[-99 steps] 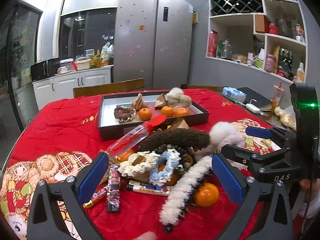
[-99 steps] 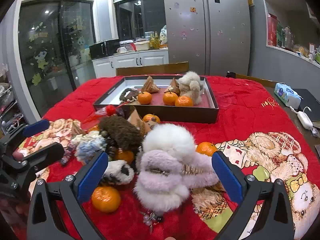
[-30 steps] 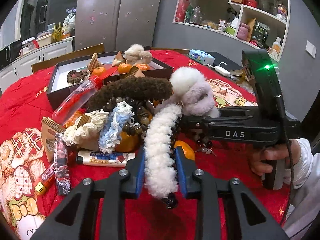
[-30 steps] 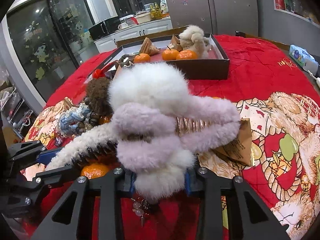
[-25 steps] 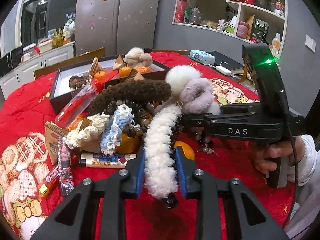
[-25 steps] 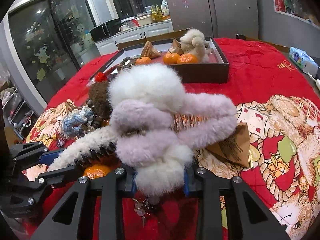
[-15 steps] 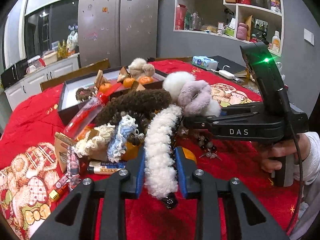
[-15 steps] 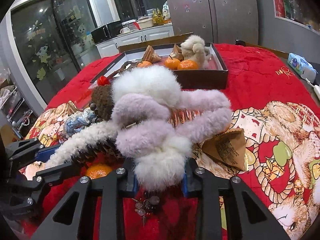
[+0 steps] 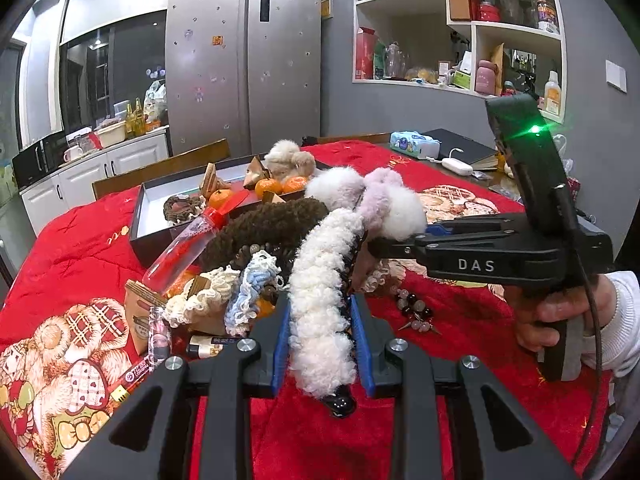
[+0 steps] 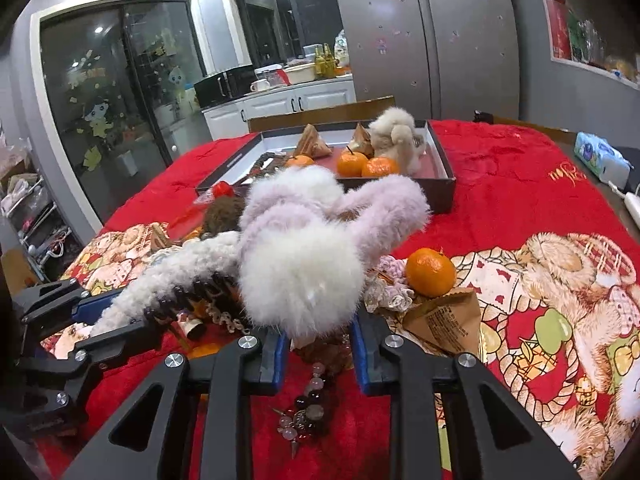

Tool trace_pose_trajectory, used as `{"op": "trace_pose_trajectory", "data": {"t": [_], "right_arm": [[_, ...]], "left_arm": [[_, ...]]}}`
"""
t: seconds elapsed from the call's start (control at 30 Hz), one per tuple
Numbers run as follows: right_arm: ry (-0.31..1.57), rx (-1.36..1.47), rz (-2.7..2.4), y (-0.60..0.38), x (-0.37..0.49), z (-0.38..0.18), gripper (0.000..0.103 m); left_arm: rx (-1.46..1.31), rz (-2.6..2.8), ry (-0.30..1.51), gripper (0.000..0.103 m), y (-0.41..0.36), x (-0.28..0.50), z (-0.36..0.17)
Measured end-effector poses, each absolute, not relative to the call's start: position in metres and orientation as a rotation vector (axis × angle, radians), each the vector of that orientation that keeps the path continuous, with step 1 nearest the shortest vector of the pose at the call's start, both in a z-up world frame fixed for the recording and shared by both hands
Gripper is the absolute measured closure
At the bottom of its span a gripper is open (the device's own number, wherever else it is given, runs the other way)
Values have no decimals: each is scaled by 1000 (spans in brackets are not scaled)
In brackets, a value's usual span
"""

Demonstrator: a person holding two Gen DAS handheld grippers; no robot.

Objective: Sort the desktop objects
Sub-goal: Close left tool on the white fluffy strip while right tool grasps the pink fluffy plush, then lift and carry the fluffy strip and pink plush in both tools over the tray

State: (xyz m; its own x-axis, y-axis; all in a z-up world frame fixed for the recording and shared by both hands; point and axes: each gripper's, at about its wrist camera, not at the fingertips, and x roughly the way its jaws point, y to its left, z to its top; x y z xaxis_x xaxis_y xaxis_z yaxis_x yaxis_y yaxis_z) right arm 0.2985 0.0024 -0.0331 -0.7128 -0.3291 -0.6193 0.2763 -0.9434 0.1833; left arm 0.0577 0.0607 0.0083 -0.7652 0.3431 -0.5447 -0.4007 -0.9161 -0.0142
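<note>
Clips fill both grippers, each lifted just off the heap in front of the tray (image 9: 138, 216); the left gripper (image 9: 322, 344) pinches a long white clip (image 9: 320, 280) at its near end, narrow, pads pressing the curly fleece on both sides; the clip's long axis runs straight away from the fingers toward the tray, far end resting against the lilac clip (image 10: 304, 240); the right gripper (image 10: 316, 354) is closing on that lilac clip's white pompom, fur between the pads; this clip lies crosswise, its arms spreading toward the tray; the two clips touch, so the coming move likely turns on parting them; the tray lies dead ahead of both; the right gripper looks slightly nearer it; a mandarin (image 10: 430, 272) sits beside the lilac clip, away from the left gripper.
</note>
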Motion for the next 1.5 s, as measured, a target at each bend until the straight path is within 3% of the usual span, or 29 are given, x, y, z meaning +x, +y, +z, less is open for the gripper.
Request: {"op": "trace_pose_trajectory", "data": {"t": [0.37,0.63,1.5], "right_arm": [[-228,913,-2615,13,298,-30,80],[-160,686,-2658,8,325,-5,80],[-270,606,-2660,32,333,15,80]], "left_arm": [[-749,2636,117,74,57,60,14],[-692,2655,97,74,53,66,23],[-634,2754,40,74,29,70,39]]}}
